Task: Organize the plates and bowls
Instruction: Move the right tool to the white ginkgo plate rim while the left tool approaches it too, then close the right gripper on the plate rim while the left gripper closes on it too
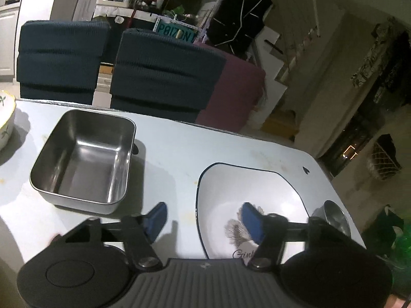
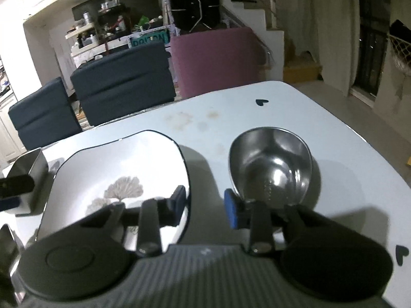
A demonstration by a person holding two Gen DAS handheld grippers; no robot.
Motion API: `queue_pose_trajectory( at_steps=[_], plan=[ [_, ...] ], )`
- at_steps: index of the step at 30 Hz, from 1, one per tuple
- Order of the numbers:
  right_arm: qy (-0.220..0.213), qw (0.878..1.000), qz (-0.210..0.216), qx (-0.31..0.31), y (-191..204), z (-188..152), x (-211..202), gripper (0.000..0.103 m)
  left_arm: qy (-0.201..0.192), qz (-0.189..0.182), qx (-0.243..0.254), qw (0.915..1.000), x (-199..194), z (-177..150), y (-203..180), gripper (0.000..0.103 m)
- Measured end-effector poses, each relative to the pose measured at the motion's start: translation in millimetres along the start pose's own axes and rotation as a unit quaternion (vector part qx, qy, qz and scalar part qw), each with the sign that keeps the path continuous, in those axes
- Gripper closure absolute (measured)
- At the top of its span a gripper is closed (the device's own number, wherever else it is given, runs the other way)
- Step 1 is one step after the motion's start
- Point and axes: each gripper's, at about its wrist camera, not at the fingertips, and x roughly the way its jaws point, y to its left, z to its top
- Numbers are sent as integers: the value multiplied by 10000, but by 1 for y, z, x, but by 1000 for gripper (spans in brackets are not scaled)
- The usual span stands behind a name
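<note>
Left wrist view: left claw (image 1: pixel 203 220) apart over plate (image 1: pixel 257 187) edge, metal box (image 1: pixel 84 159) beside on tabletop (image 1: pixel 179 148); right claw (image 2: pixel 205 205) apart between plate and bowl (image 2: pixel 272 166), gripping nothing.

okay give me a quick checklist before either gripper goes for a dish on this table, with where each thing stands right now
1. Left gripper empty: ok, nothing between its jaws; they straddle the left rim of the white plate without pressing on it.
2. Right gripper empty: ok, jaws part open over the gap between plate and round steel bowl.
3. Steel bowl upright and empty: ok.
4. Square steel container upright and empty: ok.
5. Plate bare of other dishes: ok.
6. Floral bowl at the table's left end: cannot tell, mostly cut off.
</note>
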Motion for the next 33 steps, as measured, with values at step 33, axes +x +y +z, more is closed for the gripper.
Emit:
queue_pose_trajectory(
  at_steps=[33],
  plan=[
    [626,9917,518,998,2,7,34,91,475,-343,85,9982,37,2,19,83]
  ],
)
